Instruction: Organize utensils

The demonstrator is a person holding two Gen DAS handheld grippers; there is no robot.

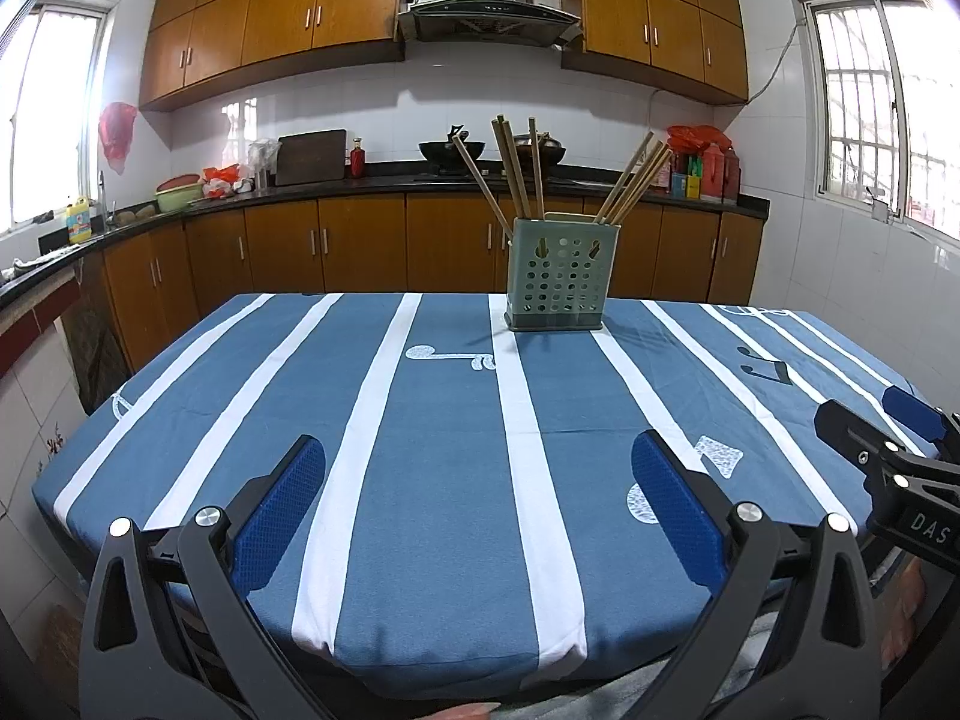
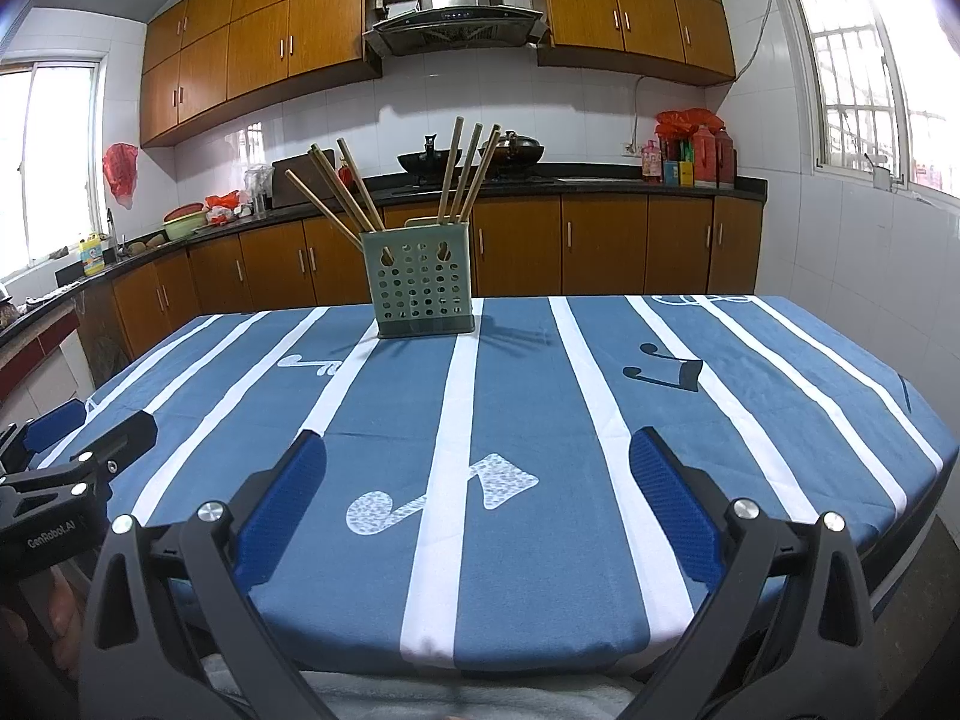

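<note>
While both sit spread and empty, left gripper (image 1: 477,480), right gripper (image 2: 478,480), one green holder (image 1: 560,273), seven chopsticks (image 1: 510,168).

We count one green perforated utensil holder (image 1: 555,273) on one table under a striped cloth (image 1: 420,480). It contains seven wooden chopsticks (image 1: 510,168): three leaning to one side and four to the other. Two grippers appear, the left gripper (image 1: 477,495) and the right gripper (image 2: 477,495), each bearing two blue pads (image 2: 282,504).
</note>
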